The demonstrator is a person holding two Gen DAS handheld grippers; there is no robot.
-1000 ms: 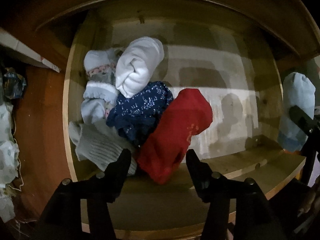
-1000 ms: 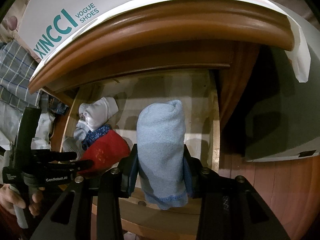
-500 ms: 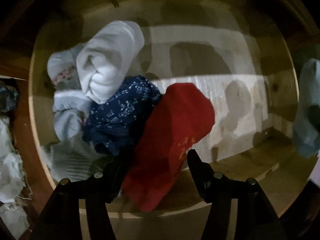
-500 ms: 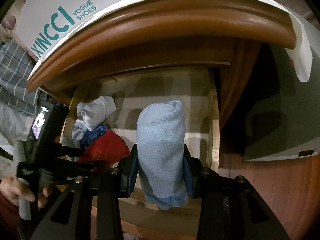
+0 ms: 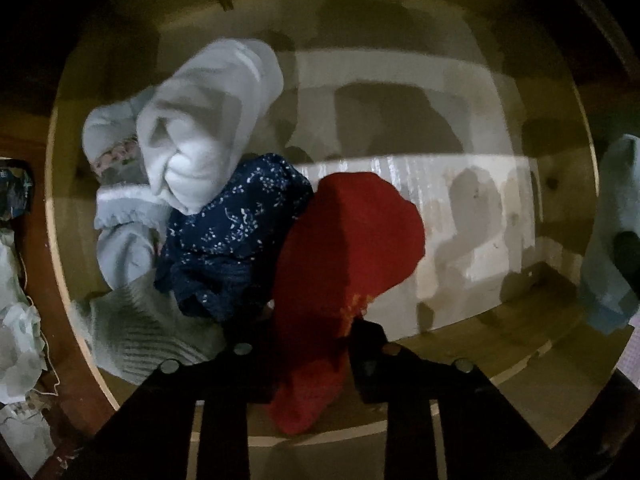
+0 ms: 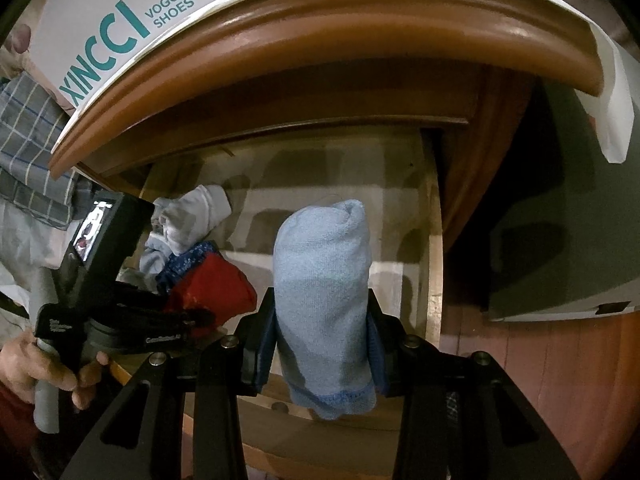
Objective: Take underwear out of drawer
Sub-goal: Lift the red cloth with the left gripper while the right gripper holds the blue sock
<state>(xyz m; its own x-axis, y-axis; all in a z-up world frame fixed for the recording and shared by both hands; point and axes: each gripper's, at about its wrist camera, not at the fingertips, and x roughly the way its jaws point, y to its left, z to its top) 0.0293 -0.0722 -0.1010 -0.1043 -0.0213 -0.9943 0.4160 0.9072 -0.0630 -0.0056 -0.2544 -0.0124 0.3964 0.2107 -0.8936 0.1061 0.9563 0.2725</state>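
Observation:
The open wooden drawer (image 5: 52, 208) holds several rolled underwear pieces: a red roll (image 5: 352, 248), a navy floral one (image 5: 232, 232), a white one (image 5: 208, 128), a pale blue lacy one (image 5: 124, 216) and a grey ribbed one (image 5: 132, 328). My left gripper (image 5: 308, 344) points down into the drawer. Its jaws are closing, and the near end of the red roll is pinched between them. Seen from the right wrist, that gripper (image 6: 192, 320) sits on the red roll (image 6: 216, 292). My right gripper (image 6: 322, 344) is shut on a light-blue roll (image 6: 324, 304) above the drawer's front right.
A white shoe box (image 6: 120, 20) lies on the dresser top (image 6: 320, 40), which overhangs the drawer's back. A person's hand (image 6: 24, 364) holds the left gripper's handle. White cloth (image 5: 16, 320) lies outside the drawer's left wall. A grey box (image 6: 560, 240) stands to the right.
The left gripper sank into the drawer over the red roll, and its jaws narrowed onto the roll's near end. The right gripper and its light-blue roll kept still.

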